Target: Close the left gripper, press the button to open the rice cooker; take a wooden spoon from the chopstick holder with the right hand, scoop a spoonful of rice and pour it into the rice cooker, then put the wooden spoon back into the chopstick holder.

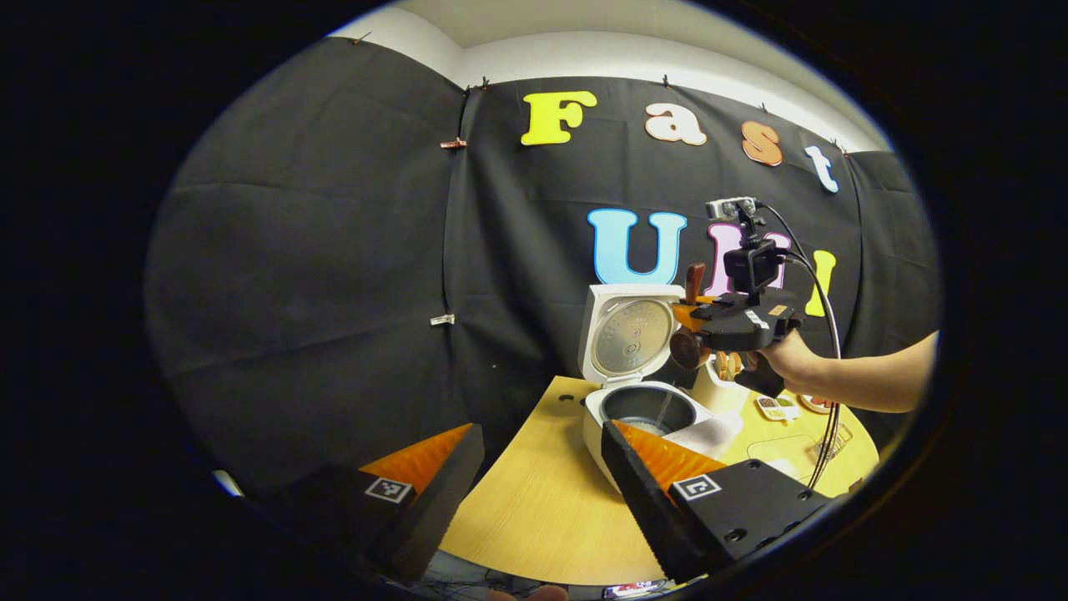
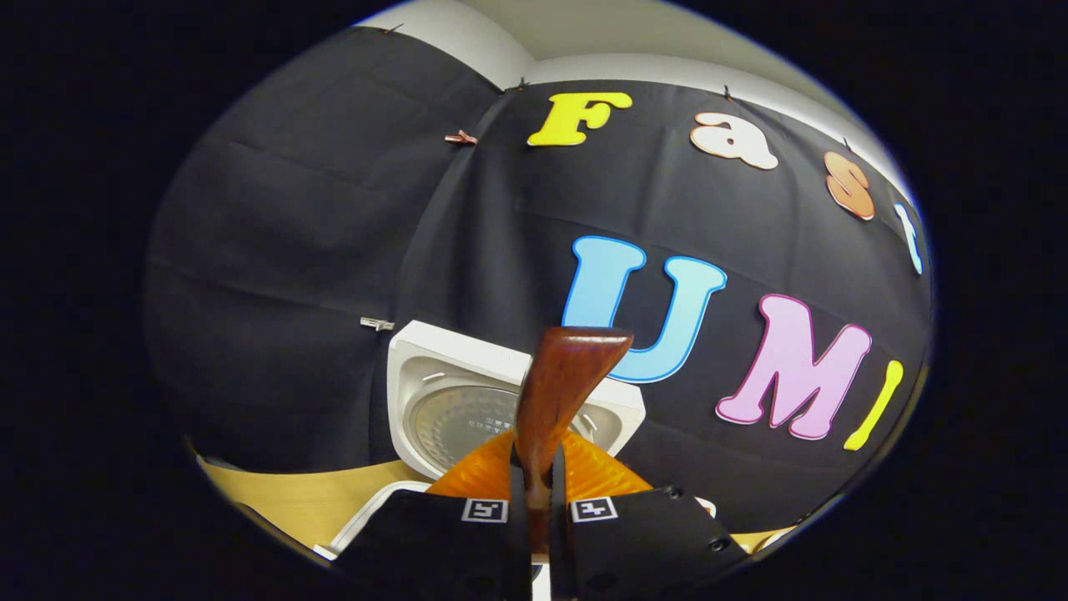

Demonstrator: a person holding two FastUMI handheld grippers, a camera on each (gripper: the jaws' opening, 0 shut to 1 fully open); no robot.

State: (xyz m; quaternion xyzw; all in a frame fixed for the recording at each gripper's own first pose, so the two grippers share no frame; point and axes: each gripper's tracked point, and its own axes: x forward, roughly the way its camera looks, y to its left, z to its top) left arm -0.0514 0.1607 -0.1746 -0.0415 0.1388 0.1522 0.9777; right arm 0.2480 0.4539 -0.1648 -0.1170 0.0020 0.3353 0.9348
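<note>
**Tipping the rice into the pot**

I judge the step in hand to be the pour: the cooker (image 1: 647, 392) stands open on the counter (image 1: 534, 509), lid up against the wall, and my right gripper (image 1: 686, 330) holds the spoon (image 1: 689, 346) above and just behind the pot's mouth. In the left gripper view a thin pale streak seems to run down into the pot, which I take for falling rice, though it is too fine to be sure.

To do this well I would keep the bowl of the spoon over the middle of the pot, not its rim, and roll the wrist slowly so the grains drop inside and none hit the lid or the counter. I would hold until the bowl is empty before lifting away toward the holder, which I cannot make out clearly behind the hand (image 1: 784, 359).

The right jaws are pressed onto the spoon: in the right gripper view the handle (image 2: 561, 392) rises from between the two fingers (image 2: 434, 534), both clamped against it, with the lid (image 2: 455, 417) just beyond them.

My left gripper (image 1: 542, 467) holds nothing. Its jaws are spread wide, with bare counter between them and the cooker just past the right-hand finger, not touching it. I would leave it parked there, clear of the pour.
</note>
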